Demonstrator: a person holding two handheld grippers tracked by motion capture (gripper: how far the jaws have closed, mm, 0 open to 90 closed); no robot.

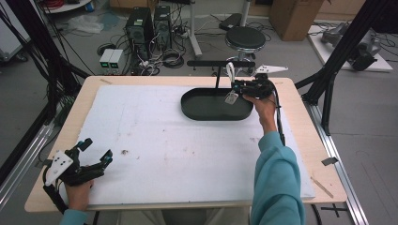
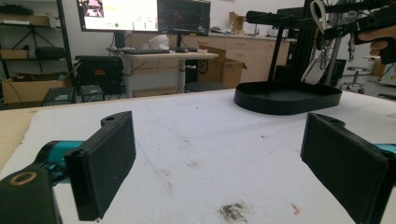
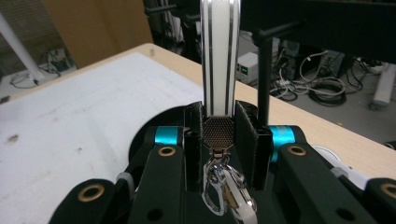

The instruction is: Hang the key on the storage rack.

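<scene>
Your right gripper (image 3: 218, 135) is clamped on a white strap (image 3: 219, 56) with dark edge stripes. The strap's mesh end sits squeezed right between the two pads, center of the right gripper view, and a metal clasp (image 3: 224, 191) dangles below toward the camera. In the high view it's upper right, over the black tray (image 1: 206, 112) by the black stand (image 1: 218, 70). Your left gripper (image 1: 96, 154) sits lower left on the white mat (image 1: 164, 140), jaws spread wide with nothing between them.
</scene>
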